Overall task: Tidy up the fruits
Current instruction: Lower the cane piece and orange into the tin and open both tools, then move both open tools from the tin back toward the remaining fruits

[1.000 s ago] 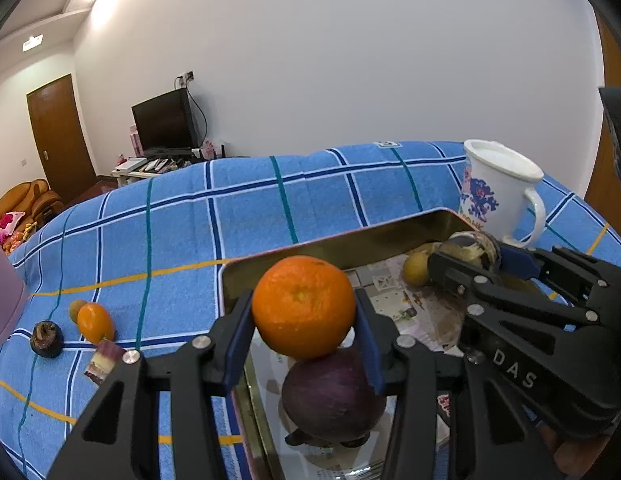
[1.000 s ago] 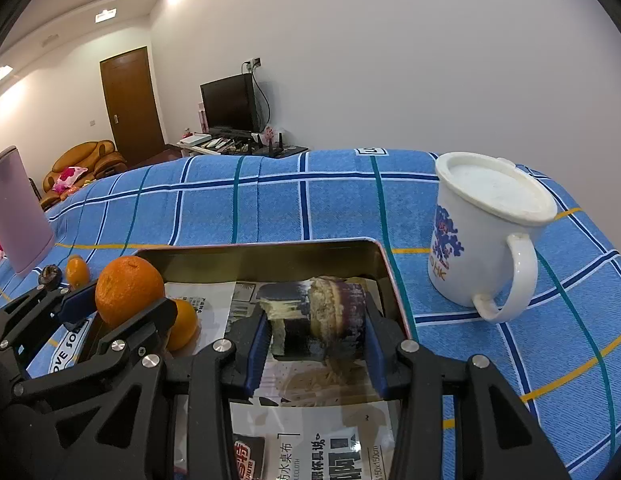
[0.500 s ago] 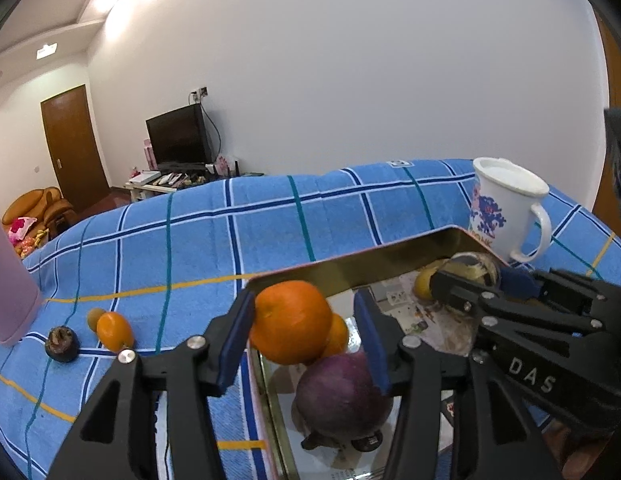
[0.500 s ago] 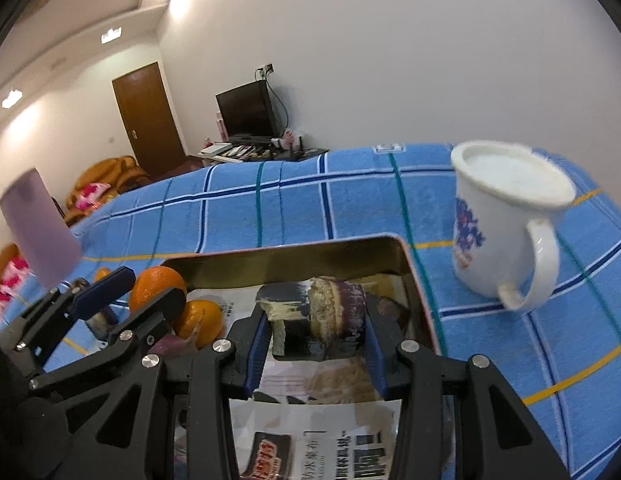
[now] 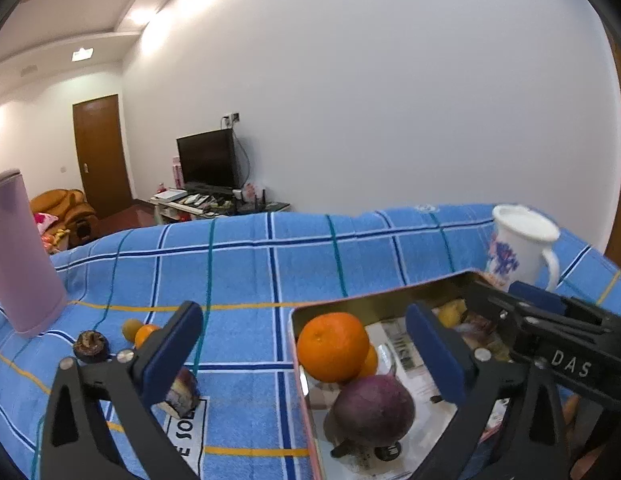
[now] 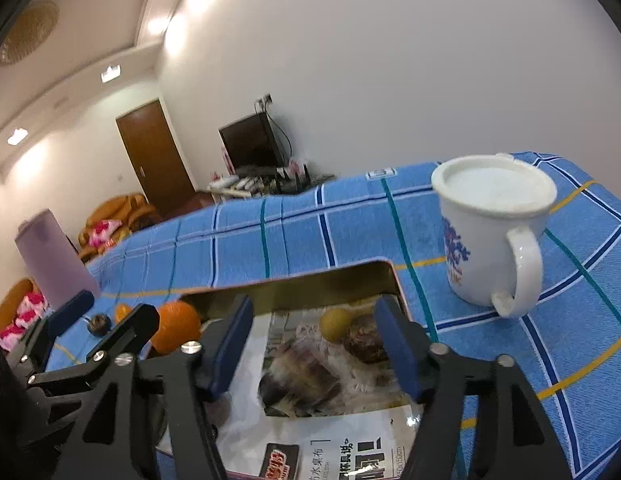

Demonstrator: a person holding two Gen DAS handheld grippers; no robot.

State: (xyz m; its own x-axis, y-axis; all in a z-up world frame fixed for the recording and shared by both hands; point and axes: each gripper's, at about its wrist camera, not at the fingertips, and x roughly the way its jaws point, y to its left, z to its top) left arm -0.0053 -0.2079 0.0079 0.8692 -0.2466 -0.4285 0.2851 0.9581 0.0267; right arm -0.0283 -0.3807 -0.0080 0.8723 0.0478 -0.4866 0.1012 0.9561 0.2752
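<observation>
Fruits lie in two groups, some in a metal tray (image 5: 374, 305) lined with newspaper and some loose on the blue checked cloth (image 5: 238, 272) that covers the bench. The left hand-held gripper (image 5: 310, 352) has its jaws spread wide and grips nothing; it straddles the tray's left edge, one finger over the cloth, the other over the tray. Between them sit a big orange (image 5: 332, 346) in the tray's near-left corner, a smaller orange fruit tucked behind it, and a dark purple fruit (image 5: 372, 404) just in front. The right hand-held gripper (image 6: 316, 350) is also spread wide and empty, hovering over the tray's right part. Below it lies a blurred piece of cut purple fruit (image 6: 298, 380), its long axis roughly across the view. Beyond, near the far-right corner, a small yellow fruit (image 6: 333, 322) touches a dark round fruit (image 6: 364, 342).

A white mug (image 6: 490, 236) stands just outside the tray's far-right corner, handle toward the camera. On the cloth to the left lie a dark fruit (image 5: 90, 346), two small orange fruits (image 5: 144, 332) and a cut purple piece (image 5: 182, 394). A pink cylinder (image 5: 24, 252) stands at the far left. The cloth behind the tray is open.
</observation>
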